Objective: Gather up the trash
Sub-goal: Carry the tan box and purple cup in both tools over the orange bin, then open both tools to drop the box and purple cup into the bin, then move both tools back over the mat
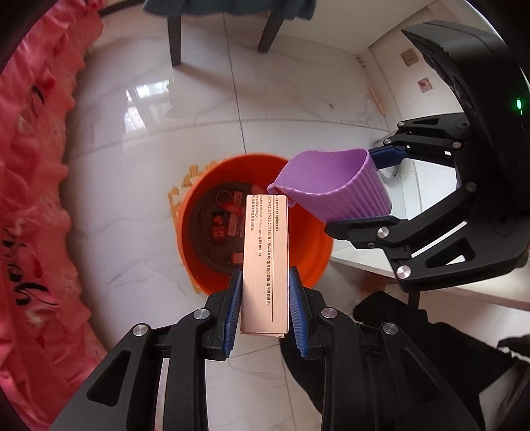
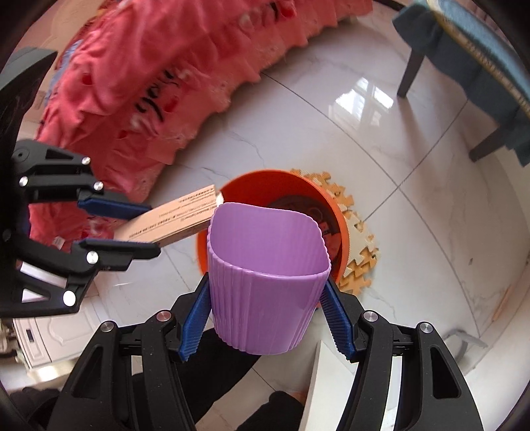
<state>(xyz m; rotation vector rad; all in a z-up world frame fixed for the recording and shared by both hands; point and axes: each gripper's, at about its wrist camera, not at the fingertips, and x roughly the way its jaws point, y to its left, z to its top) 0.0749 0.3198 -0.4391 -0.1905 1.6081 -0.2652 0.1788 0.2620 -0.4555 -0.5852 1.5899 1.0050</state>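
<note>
White marble tile floor (image 1: 139,172) fills most of both views. Big pink ruffled fabric (image 1: 36,185) with black lettering runs along the left edge of my left view and across the top of the right view (image 2: 159,76). Dark chair (image 1: 225,23) with a teal cover stands at the far side of the floor, well apart from the bin.

Orange bin (image 1: 314,252) sits on the floor on a tan puzzle-edge foam mat (image 2: 359,245), a few small scraps lying inside it, too blurred to name.

My right gripper (image 2: 266,315) is clamped on a purple ribbed cup (image 2: 268,265); blue pads (image 2: 195,318) press both sides, and the cup's walls are squeezed inward. The cup is held above the bin's near rim, mouth tipped toward it.

My left gripper (image 1: 265,308) is closed on a slim pinkish carton (image 1: 265,262) with printed text, pads (image 1: 233,308) against its two long sides. The carton points forward over the bin opening, its far end close to the cup rim; I can't tell if they touch.
</note>
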